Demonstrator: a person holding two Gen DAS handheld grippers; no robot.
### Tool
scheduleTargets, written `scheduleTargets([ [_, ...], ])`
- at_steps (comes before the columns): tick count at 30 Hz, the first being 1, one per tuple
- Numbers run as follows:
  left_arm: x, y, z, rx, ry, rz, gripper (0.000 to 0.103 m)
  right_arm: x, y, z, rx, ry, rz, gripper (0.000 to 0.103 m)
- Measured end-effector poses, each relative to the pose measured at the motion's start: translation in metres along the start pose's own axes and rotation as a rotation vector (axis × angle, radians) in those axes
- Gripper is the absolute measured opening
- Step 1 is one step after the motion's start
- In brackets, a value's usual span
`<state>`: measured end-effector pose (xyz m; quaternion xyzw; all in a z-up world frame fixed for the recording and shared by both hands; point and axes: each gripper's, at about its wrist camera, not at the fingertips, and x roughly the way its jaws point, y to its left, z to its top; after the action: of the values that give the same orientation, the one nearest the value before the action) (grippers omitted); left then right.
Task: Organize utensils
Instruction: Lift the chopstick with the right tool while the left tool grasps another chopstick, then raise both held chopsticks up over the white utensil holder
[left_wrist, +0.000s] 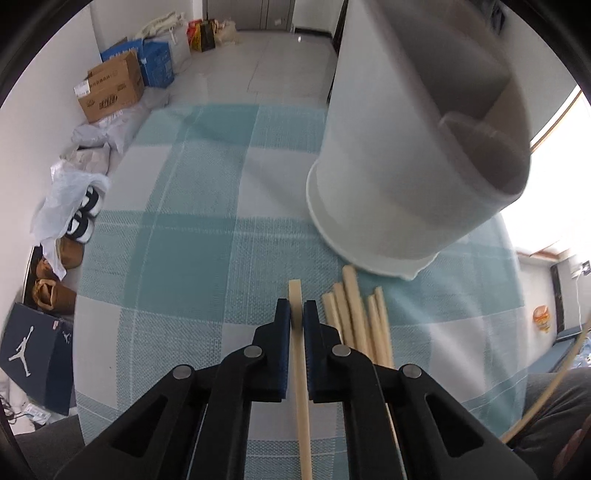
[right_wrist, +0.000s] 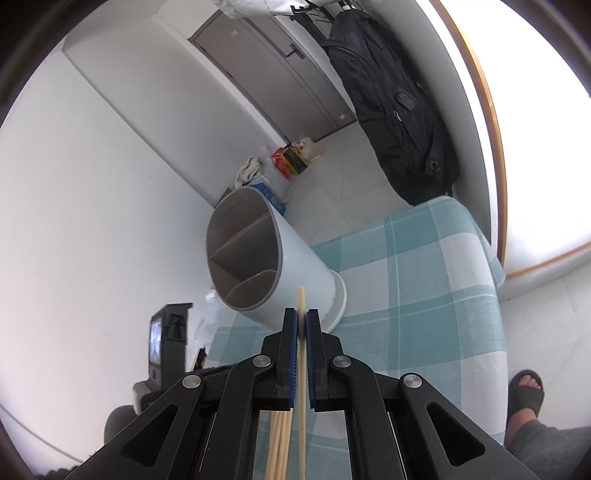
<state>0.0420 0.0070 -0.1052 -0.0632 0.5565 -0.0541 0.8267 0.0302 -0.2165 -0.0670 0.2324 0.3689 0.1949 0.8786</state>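
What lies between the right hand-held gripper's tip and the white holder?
In the right wrist view, only the tip of the held chopstick bridges the right hand-held gripper and the holder.

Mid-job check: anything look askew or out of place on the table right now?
Nothing looks wrong. The white utensil holder stands empty, its dividers bare, while loose chopsticks lie on the checked cloth beside its base. Each gripper's jaws clamp one chopstick.

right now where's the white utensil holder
The white utensil holder stands on the checked tablecloth just beyond the right gripper; in the left wrist view it is upper right, behind the loose chopsticks.
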Motion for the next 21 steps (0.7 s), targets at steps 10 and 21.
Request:
scheduleTargets([
  [10, -0.08, -0.002, -0.009, -0.003, -0.291, -0.088, 0.003, 0.002, 0.021, -0.005, -0.075, -0.04, -0.019, 0.004],
  [21, -0.101, -0.004, -0.009, 0.011, -0.368, -0.132, 0.002, -0.006, 0.059, -0.011, -0.187, -0.16, -0.013, 0.004],
])
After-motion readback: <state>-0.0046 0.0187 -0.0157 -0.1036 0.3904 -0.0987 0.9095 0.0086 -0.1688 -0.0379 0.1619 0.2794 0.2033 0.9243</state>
